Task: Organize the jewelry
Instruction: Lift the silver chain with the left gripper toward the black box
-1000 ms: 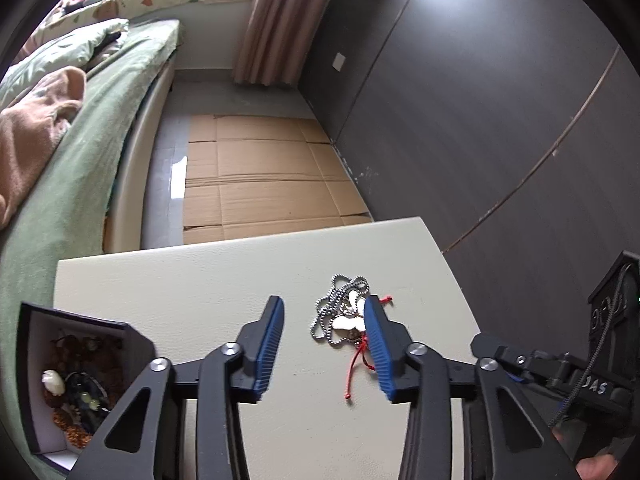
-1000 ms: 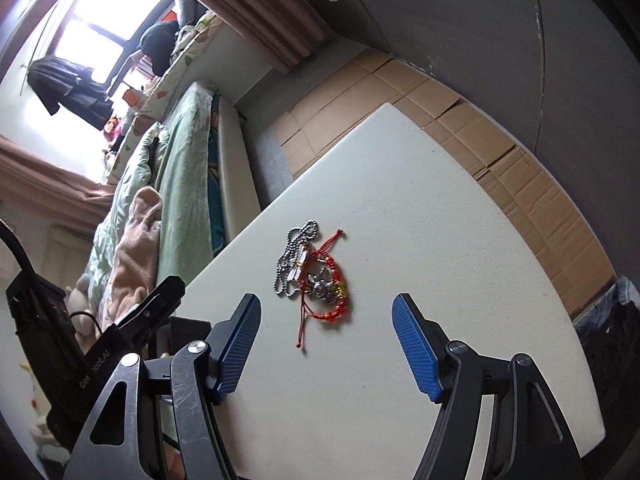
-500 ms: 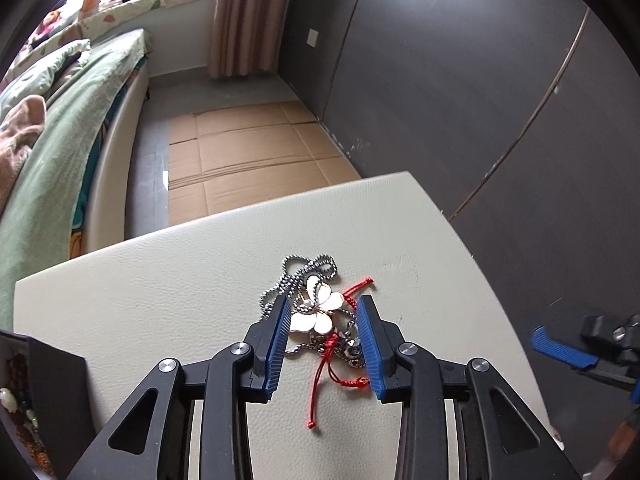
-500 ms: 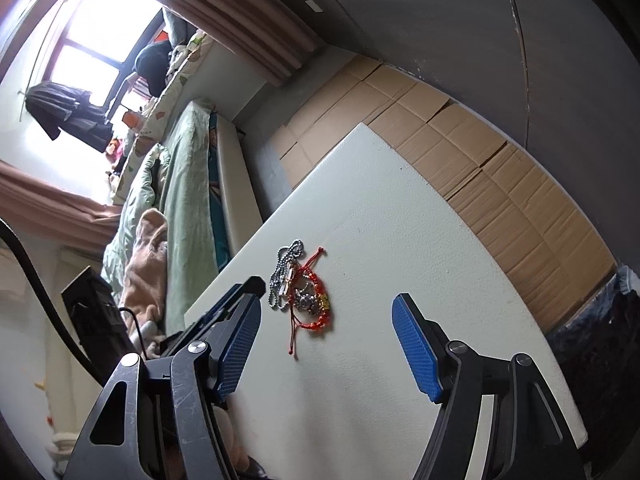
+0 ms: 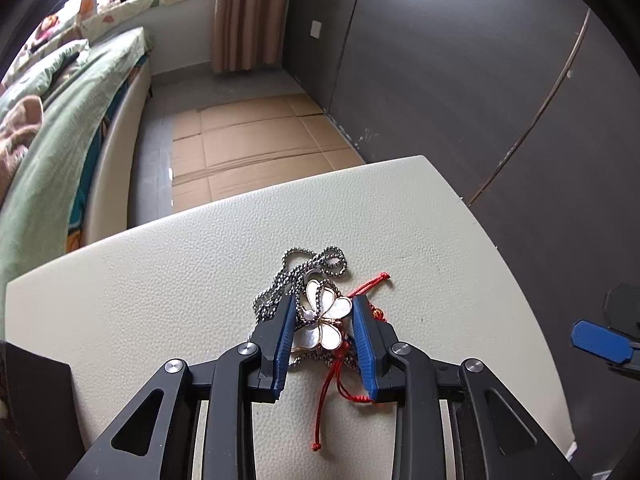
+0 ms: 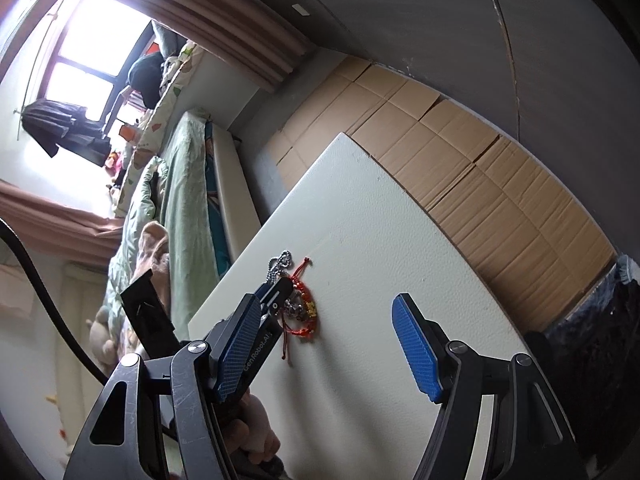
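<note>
tools: two, the left tool (image 5: 322, 336) and the right tool (image 6: 324, 350)
ball chains: one (image 5: 304, 276)
flower pendants: one (image 5: 324, 320)
red cord bracelets: one (image 5: 344, 376)
tabletops: one (image 5: 160, 280)
beds: one (image 5: 52, 140)

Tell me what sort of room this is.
Most likely a bedroom in a home: a bed with green bedding, curtains by a bright window, and clothes hanging there.

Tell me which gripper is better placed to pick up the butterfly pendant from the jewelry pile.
Left. The left gripper straddles the butterfly pendant, jaws closing around it; the right gripper hangs open beside the pile.
</note>
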